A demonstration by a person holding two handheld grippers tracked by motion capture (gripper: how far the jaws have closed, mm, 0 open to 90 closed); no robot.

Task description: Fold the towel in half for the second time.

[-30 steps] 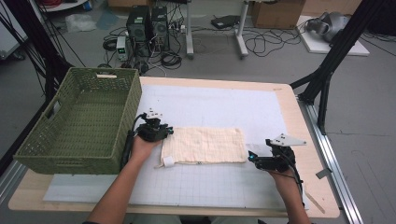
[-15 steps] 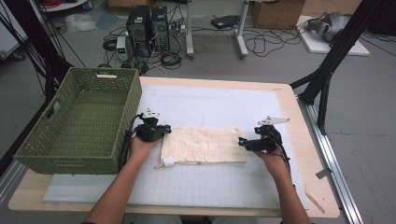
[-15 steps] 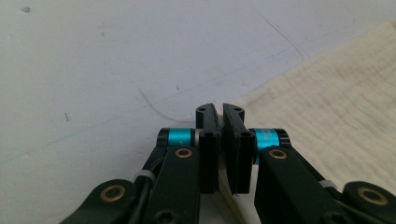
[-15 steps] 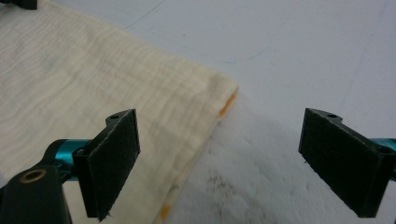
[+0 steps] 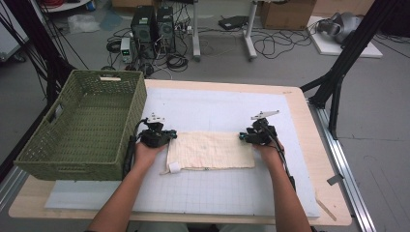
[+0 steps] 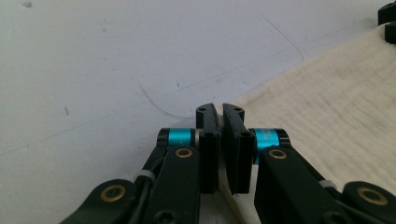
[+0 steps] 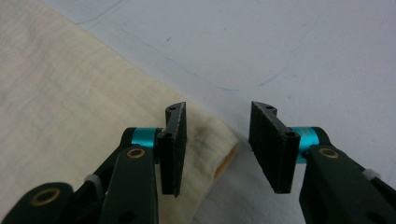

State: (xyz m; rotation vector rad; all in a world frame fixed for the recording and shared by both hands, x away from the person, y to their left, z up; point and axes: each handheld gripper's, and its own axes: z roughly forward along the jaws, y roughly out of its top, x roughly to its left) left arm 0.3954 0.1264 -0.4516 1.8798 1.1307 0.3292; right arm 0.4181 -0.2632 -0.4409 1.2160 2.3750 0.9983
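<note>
The cream, folded rectangular cloth (image 5: 211, 150) lies flat in the middle of the high view on the white gridded tabletop (image 5: 227, 108), its long axis running left to right across the frame, one short end at each hand. At the left end, the left gripper (image 5: 167, 137) has its fingers (image 6: 208, 126) pressed together on the cloth's upper left corner, the fabric pinched between them in the left gripper view. At the right end, the right gripper (image 5: 243, 137) sits over the upper right corner; its fingers (image 7: 176, 122) stand apart and have just been closing, and the right gripper view shows the folded corner edge lying in the gap, one finger over the cloth, the other over bare tabletop. So the right pinch looks like the one left to finish. The green woven basket (image 5: 80, 124) waits at the left of the frame, nearer the left hand.
</note>
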